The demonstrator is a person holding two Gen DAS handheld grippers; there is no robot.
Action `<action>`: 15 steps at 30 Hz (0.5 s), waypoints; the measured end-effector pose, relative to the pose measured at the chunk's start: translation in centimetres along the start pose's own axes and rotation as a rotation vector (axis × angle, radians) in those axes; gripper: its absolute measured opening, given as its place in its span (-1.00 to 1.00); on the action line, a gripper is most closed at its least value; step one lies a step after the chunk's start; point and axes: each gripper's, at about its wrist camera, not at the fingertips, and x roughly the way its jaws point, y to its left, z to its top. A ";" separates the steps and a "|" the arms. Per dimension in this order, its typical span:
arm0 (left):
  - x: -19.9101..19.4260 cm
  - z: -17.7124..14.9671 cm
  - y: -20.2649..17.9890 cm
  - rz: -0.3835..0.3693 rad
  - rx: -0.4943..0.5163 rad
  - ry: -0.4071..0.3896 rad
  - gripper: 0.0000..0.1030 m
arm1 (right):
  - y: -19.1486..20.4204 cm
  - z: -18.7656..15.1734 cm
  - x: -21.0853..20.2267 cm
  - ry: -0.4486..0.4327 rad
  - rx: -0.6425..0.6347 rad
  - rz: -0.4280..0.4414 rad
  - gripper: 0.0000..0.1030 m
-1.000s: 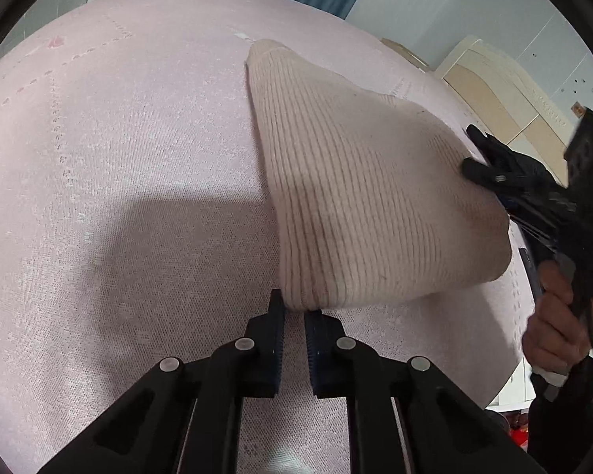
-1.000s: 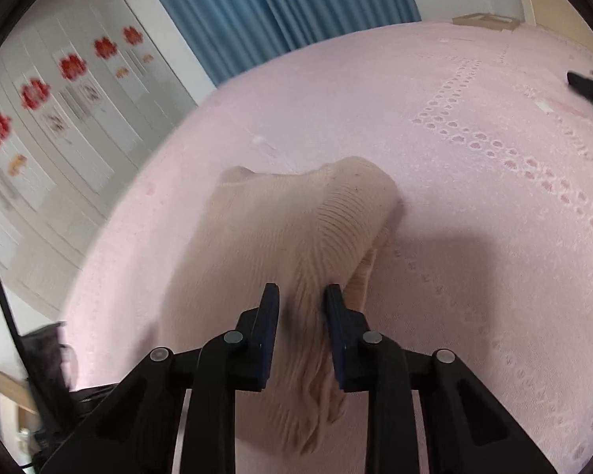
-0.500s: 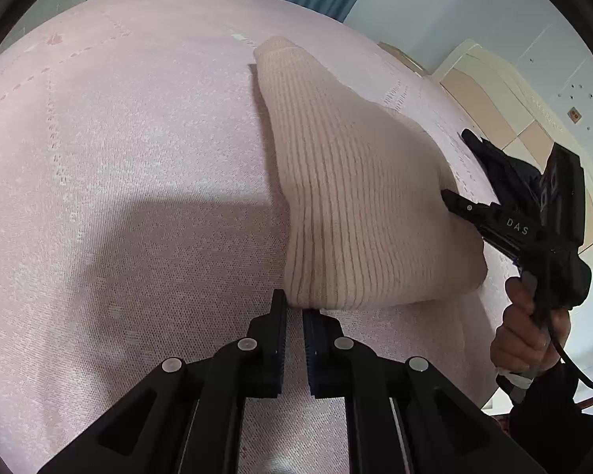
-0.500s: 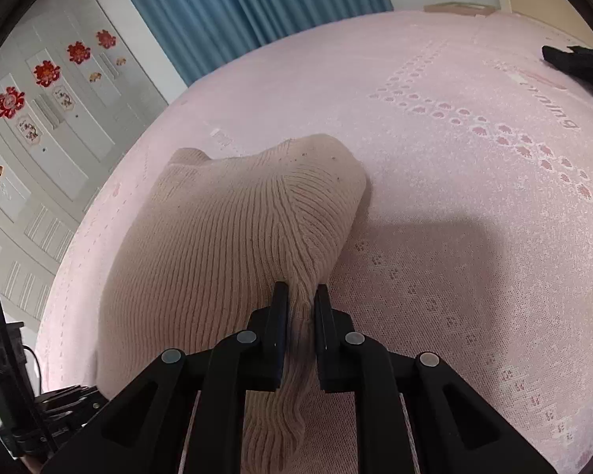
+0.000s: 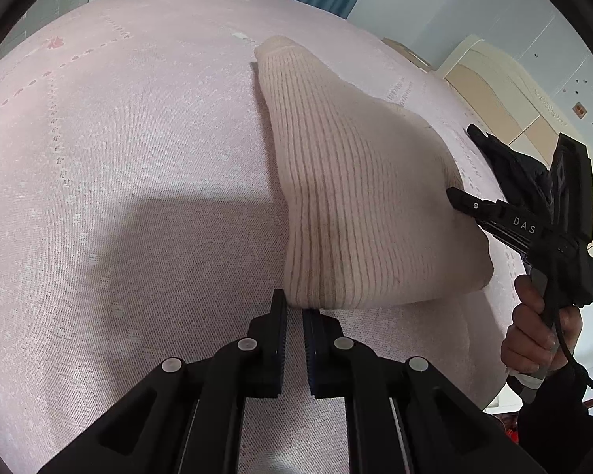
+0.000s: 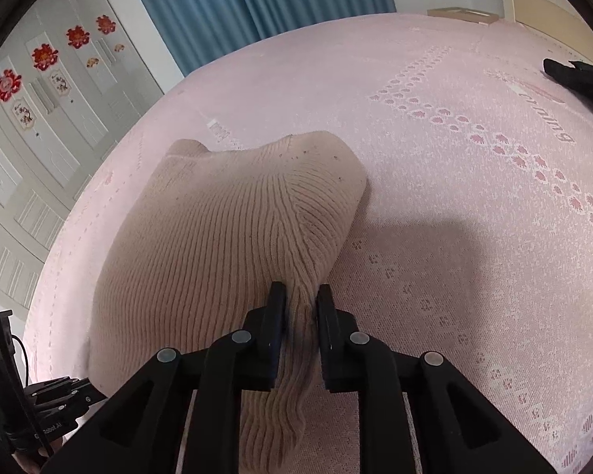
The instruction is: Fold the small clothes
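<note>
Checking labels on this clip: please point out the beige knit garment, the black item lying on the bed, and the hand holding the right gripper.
beige knit garment [image 6: 201,260], right wrist view, ribbed middle.
black item [image 6: 581,79], right wrist view, its visible edge on the pink bedspread.
hand [image 5: 533,335], left wrist view, knuckles around the handle.

Right claw closes in on the knit's bunched edge

The right claw [image 6: 300,312] has dropped lower, its jaws narrowing around the gathered fold of the cream ribbed knit garment [image 6: 217,245] and then easing slightly apart; the garment's raised side has sunk flatter toward the pink patterned bed cover [image 6: 474,205].
</note>
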 end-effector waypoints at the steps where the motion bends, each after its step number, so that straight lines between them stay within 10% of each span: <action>1: 0.0 0.0 0.0 0.000 0.000 0.001 -0.83 | -0.1 0.0 0.0 0.000 0.001 0.001 -0.71; 15: 0.6 0.2 0.0 -0.001 -0.001 0.007 -0.83 | 0.3 -0.7 -0.1 -0.002 -0.027 -0.012 -0.67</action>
